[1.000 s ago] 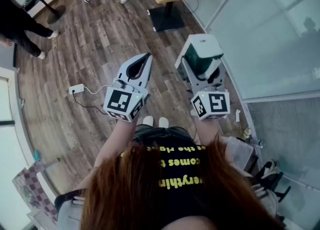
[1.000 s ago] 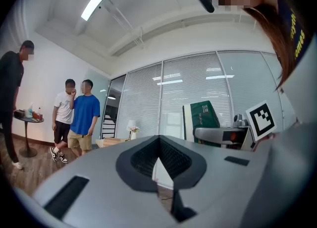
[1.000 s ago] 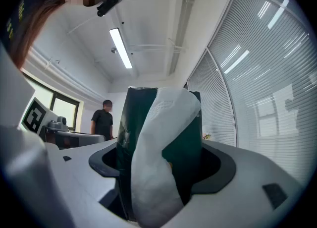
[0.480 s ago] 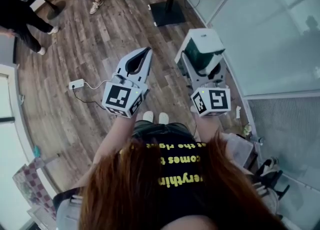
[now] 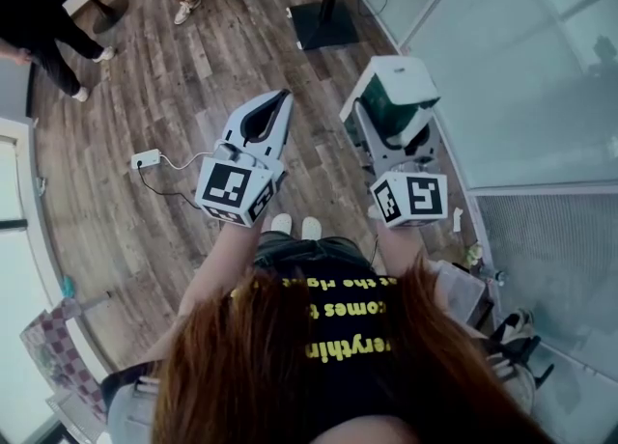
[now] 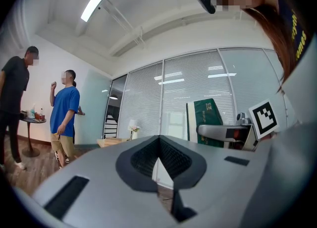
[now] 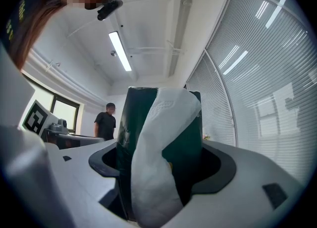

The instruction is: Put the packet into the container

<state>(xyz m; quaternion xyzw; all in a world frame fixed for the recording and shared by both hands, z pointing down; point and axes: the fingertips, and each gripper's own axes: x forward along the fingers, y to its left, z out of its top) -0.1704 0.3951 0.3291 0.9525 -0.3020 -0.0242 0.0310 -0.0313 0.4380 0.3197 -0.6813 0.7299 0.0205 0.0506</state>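
The packet [image 7: 190, 138] sits in the right gripper [image 5: 391, 138], whose jaws are clamped on its lower part, while its top stands clear beyond the tips; no worktop carries it, and it hangs in the air above the wooden floor [image 5: 174, 95], close to the glass partition [image 5: 521, 66]. It is a dark green soft pack with a white tissue sheet [image 7: 158, 172] spilling down its front; it looks light and squashy, likely to dent under a hard squeeze, with a smooth wrapper that may slide. The safest hold seems to be across the broad green faces, as here, not on the loose sheet, which would probably pull out or tear. The left gripper [image 6: 158, 142] is raised beside it, jaws together at the tips with nothing between them. No container shows in any view.
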